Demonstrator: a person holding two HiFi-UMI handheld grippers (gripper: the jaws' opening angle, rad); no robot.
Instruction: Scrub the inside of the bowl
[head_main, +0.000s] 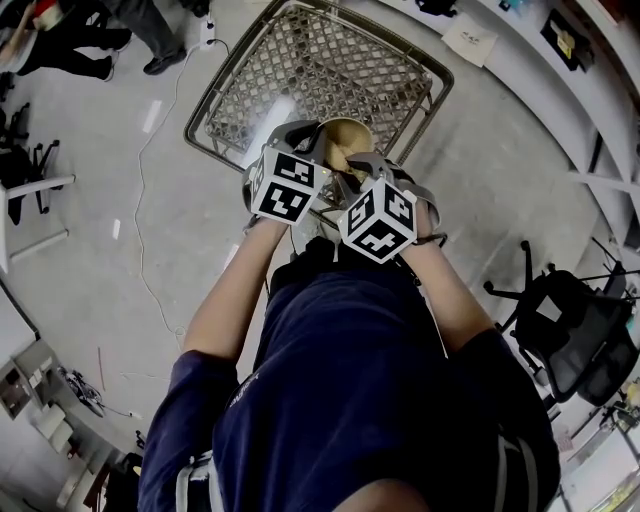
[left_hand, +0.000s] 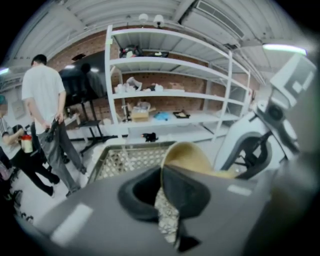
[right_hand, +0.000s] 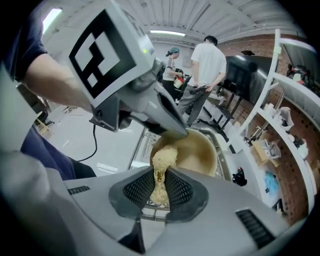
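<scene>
No word, number or brand can be read. The white marker cube (head_main: 285, 185) of the left claw (left_hand: 162, 195) and the white marker cube (head_main: 378, 220) of the right claw (right_hand: 159, 187) bear only black square patterns. Marks on a white paper sheet (head_main: 468, 40) are too small to read.

Even, bright ceiling strip light; fisheye-bent edges, dark corners, near parts blurred.

Workshop-style lab space.
Tall white metal shelving units (left_hand: 170, 95) holding boxes stand against a red brick wall (left_hand: 197, 80); a black swivel office chair (head_main: 580, 335) sits on the glossy grey concrete floor (head_main: 110, 290).
</scene>
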